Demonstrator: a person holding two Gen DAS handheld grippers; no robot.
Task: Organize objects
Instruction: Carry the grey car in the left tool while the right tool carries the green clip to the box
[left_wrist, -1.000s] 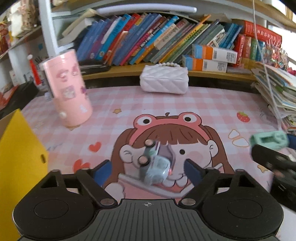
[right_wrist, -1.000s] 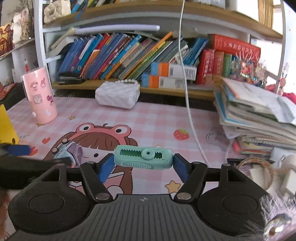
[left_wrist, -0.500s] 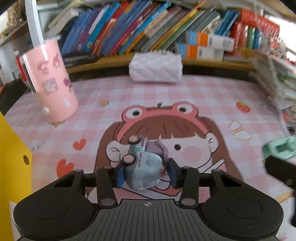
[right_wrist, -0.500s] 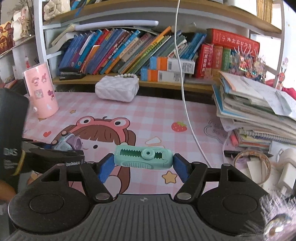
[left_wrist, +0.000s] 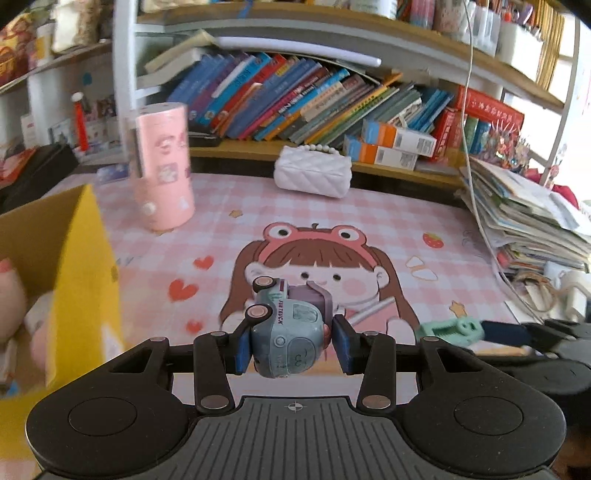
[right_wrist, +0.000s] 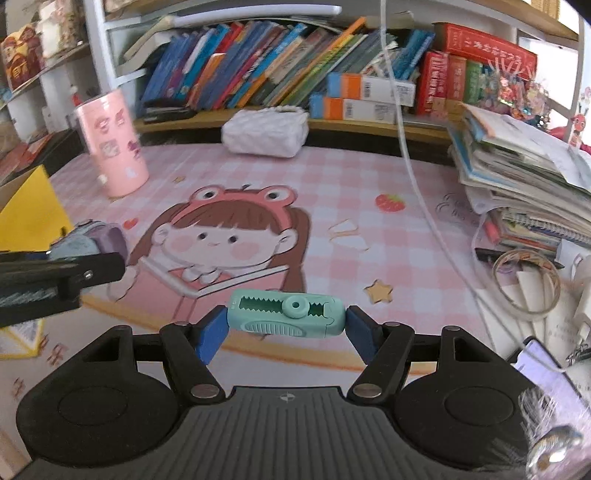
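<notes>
So on my left cam the left gripper (left_wrist: 291, 341) is clamped on the little toy truck (left_wrist: 286, 332); blue pads squeezing it from both sides, truck tipped on its side with two wheels pointing up-left, held up off the pink cartoon desk mat (left_wrist: 369, 218); you can read "FUN TRUCK" on it. To the left there's the yellow cardboard box (left_wrist: 79, 280), open on top, with some soft pinkish stuff inside that I can't make out; the truck is beside the box, not over it.

On the right cam the right gripper (right_wrist: 286, 328) has its pads pressed on both ends of the mint green eraser-looking thing (right_wrist: 286, 314), lying crosswise between the fingers, toothed slot and round knob facing the camera; it's above the near edge of the mat. The left gripper shows at the left edge of that view with the truck peeking out.

Other stuff: pink cylinder cup (left_wrist: 164, 166) standing upright at the back left of the mat; white quilted purse (left_wrist: 314, 177) by the bookshelf (left_wrist: 303, 107); messy paper stack (right_wrist: 517, 170) on the right.
</notes>
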